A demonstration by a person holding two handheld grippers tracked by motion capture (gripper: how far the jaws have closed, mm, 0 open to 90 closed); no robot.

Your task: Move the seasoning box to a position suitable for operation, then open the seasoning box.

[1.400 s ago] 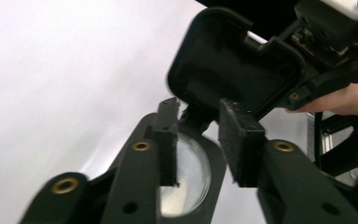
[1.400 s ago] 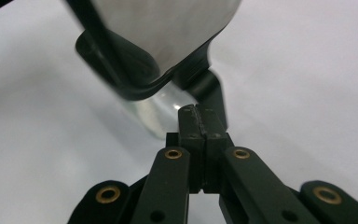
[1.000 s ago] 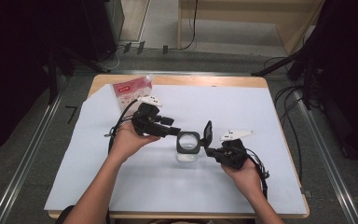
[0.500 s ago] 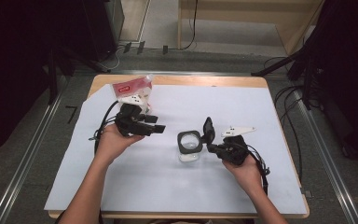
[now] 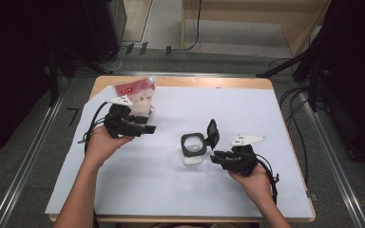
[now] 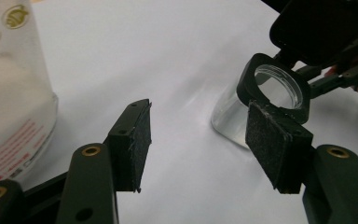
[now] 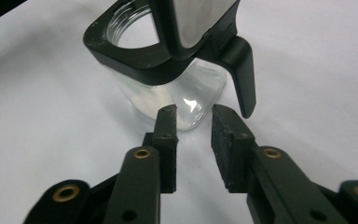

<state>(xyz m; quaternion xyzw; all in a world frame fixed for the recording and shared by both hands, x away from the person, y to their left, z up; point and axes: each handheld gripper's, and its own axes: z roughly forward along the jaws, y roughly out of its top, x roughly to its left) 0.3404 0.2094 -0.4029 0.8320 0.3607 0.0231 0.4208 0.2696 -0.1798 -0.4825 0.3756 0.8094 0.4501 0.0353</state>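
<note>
Drifting left from the jar (image 5: 193,148) toward the bag (image 5: 135,92), the left gripper (image 5: 147,128) is gaping empty, while the right gripper (image 5: 215,157), just opening with nothing between its jaws, is risking toppling the jar by its flipped-up lid (image 5: 212,134).

From my left gripper's view the bag (image 6: 9,88) runs off the left edge, its red print blurred beyond reading. My right gripper's view crops the jar's raised lid (image 7: 196,23) at the top, and I cannot tell whether the jar (image 7: 177,93) holds anything.
</note>
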